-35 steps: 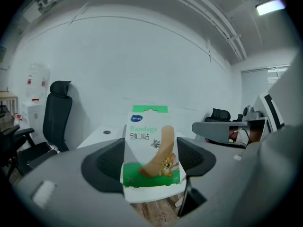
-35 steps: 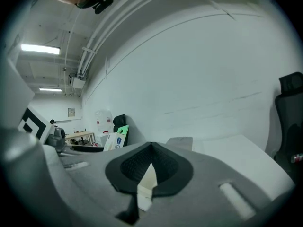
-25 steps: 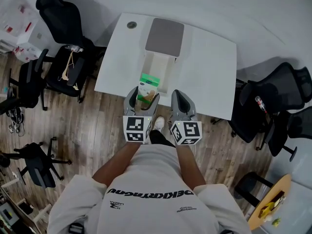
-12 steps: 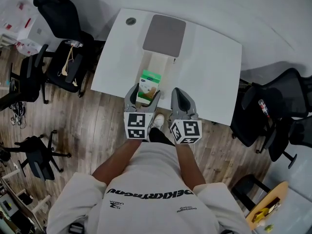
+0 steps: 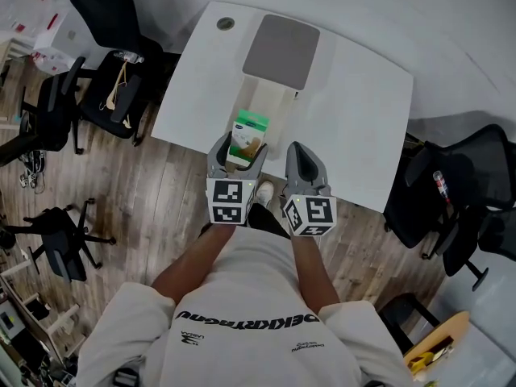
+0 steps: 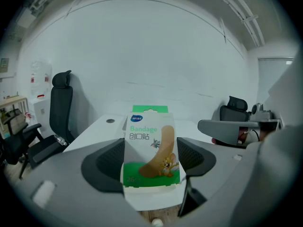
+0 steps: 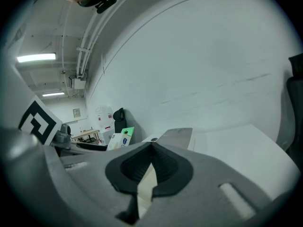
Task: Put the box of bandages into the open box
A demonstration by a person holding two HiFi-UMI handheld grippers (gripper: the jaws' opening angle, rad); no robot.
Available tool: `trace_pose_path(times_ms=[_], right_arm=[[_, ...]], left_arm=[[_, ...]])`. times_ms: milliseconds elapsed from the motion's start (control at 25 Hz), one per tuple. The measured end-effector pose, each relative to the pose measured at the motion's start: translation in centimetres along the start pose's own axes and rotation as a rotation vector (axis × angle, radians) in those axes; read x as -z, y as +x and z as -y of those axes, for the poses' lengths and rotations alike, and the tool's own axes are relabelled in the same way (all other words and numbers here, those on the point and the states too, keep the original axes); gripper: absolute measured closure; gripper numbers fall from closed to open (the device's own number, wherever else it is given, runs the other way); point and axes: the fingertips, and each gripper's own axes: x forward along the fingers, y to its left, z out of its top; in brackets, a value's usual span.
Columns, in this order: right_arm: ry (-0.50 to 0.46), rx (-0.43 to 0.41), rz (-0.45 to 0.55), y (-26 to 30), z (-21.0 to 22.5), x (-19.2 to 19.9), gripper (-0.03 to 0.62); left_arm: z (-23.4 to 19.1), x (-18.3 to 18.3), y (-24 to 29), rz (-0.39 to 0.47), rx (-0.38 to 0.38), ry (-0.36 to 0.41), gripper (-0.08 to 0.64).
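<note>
A green and white box of bandages (image 5: 247,136) stands upright between the jaws of my left gripper (image 5: 235,153), which is shut on it. It hangs over the near end of the open white box (image 5: 274,103), whose grey lid (image 5: 282,48) is folded back on the far side. In the left gripper view the box of bandages (image 6: 151,150) fills the gap of the left gripper (image 6: 150,161). My right gripper (image 5: 301,161) is beside it on the right, over the table's near edge, shut and holding nothing. In the right gripper view the right gripper (image 7: 151,148) shows its pads together.
The white table (image 5: 355,103) has a round cable hole (image 5: 226,23) at its far left corner. Black office chairs stand at the left (image 5: 113,87) and right (image 5: 459,176). Wooden floor (image 5: 153,208) lies below the near table edge.
The head view has shifted a little. My left gripper with the box of bandages has edged forward toward the open box. The right gripper has kept alongside it.
</note>
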Motion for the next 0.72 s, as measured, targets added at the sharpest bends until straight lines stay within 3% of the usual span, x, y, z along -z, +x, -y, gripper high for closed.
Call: trace_pose_path(times_ms=[720], right_arm=[[0.034,0.077,-0.052,2.1,0.4,2.3,0.594]], left_arm=[[-1.7,2.5,3.4,-0.12,0.034,-0.024,0.196]])
